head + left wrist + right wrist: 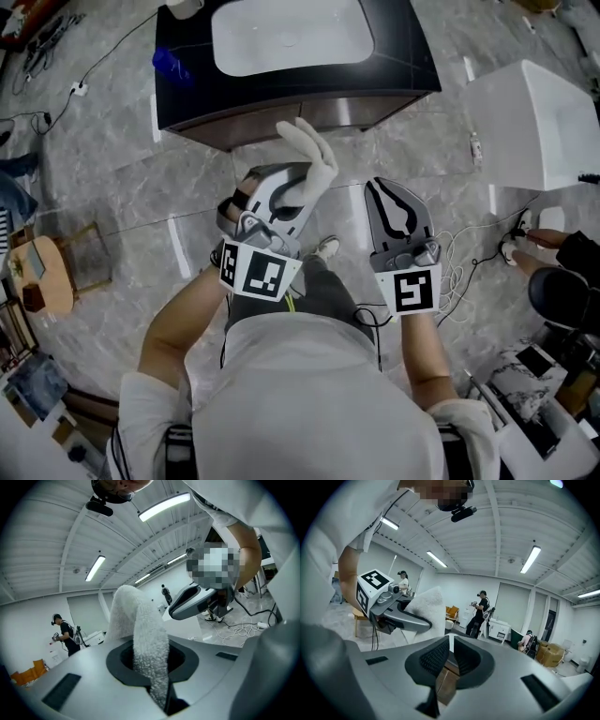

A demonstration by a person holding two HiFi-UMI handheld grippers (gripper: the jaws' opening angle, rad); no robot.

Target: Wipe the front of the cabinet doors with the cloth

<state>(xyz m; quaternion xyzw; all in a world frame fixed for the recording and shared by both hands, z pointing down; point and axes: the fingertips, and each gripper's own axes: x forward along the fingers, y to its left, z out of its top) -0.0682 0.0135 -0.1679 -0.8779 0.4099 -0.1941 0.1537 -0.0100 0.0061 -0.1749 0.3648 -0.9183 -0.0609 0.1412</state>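
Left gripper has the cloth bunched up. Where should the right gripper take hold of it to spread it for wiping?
Take the free end of the cloth that stands up past the tips of the left gripper; the rest is clamped between its jaws. Come in from the right, where the right gripper lies alongside, and open its shut jaws first.

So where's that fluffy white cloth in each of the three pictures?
Head view: the cloth stands up at centre, rising out of the left gripper.
Left gripper view: the cloth is at centre, coming up from between the jaws clamped on it.
Right gripper view: the cloth is left of centre, behind the other gripper's grey jaw.
Shared landmark: the left gripper, shut on the cloth.
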